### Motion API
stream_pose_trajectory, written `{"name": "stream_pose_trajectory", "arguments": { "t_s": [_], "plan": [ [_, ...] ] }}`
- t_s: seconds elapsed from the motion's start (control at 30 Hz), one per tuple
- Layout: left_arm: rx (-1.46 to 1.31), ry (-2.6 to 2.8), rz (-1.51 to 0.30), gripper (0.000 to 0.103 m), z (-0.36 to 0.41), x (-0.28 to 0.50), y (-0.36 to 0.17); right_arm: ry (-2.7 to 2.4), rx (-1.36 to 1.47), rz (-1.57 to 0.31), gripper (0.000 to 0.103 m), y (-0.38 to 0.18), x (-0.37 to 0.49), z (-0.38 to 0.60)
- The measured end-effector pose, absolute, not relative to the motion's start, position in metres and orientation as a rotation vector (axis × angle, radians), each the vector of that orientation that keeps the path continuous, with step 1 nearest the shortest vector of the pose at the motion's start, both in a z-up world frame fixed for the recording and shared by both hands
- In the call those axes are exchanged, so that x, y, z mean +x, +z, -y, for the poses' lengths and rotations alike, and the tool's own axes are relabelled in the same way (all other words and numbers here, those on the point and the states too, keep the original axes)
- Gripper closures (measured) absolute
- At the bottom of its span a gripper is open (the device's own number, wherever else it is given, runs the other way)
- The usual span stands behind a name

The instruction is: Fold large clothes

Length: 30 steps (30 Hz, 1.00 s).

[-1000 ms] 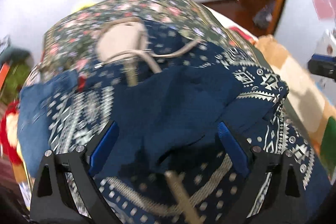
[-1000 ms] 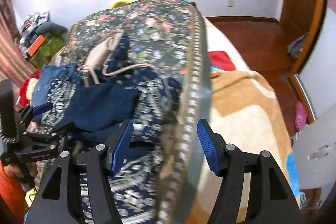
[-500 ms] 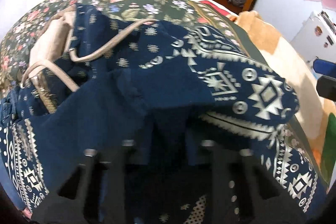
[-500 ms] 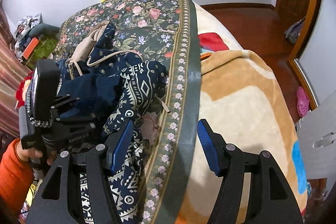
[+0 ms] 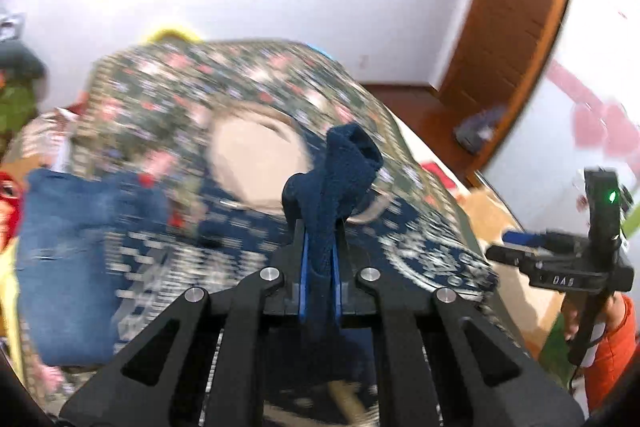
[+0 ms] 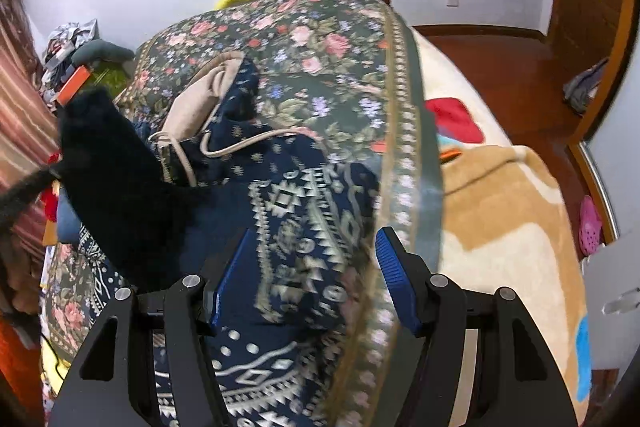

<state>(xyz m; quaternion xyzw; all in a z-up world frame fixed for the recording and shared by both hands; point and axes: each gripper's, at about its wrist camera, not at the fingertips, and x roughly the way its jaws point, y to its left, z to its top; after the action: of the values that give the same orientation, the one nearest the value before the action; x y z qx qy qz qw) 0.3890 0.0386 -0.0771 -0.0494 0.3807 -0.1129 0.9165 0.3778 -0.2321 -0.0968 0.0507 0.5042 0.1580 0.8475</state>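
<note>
Left wrist view: the left tool [image 5: 319,259] pinches a bunched fold of the navy garment [image 5: 336,179], lifted above the floral bedspread [image 5: 248,83]. Right wrist view: the right tool [image 6: 310,279] hangs spread wide over the garment's patterned cloth, beside a beige handbag [image 6: 200,103].

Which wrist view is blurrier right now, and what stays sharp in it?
Left wrist view: heavy motion blur over the floral bedspread; the left gripper and pinched navy garment stay sharp. Right wrist view: mostly crisp, slight smear near the right gripper.
</note>
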Motion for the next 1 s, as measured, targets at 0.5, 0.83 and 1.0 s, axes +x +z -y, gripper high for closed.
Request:
{"name": "stream_pose_trajectory", "arguments": {
  "t_s": [0.5, 0.83, 1.0],
  "plan": [
    [-0.225, 0.066, -0.930, 0.094, -0.153, 0.360, -0.162, 0.377, -0.085, -1.198, 0.037, -0.153, 0.371, 0.180],
    [-0.231, 0.161, -1.001, 0.092, -0.176, 0.323, -0.197, 0.372, -0.128, -1.213, 0.037, -0.152, 0.366, 0.174],
    [-0.170, 0.168, -1.052, 0.092, -0.182, 0.306, -0.198, 0.370, -0.136, -1.237, 0.037, -0.150, 0.369, 0.174]
  ]
}}
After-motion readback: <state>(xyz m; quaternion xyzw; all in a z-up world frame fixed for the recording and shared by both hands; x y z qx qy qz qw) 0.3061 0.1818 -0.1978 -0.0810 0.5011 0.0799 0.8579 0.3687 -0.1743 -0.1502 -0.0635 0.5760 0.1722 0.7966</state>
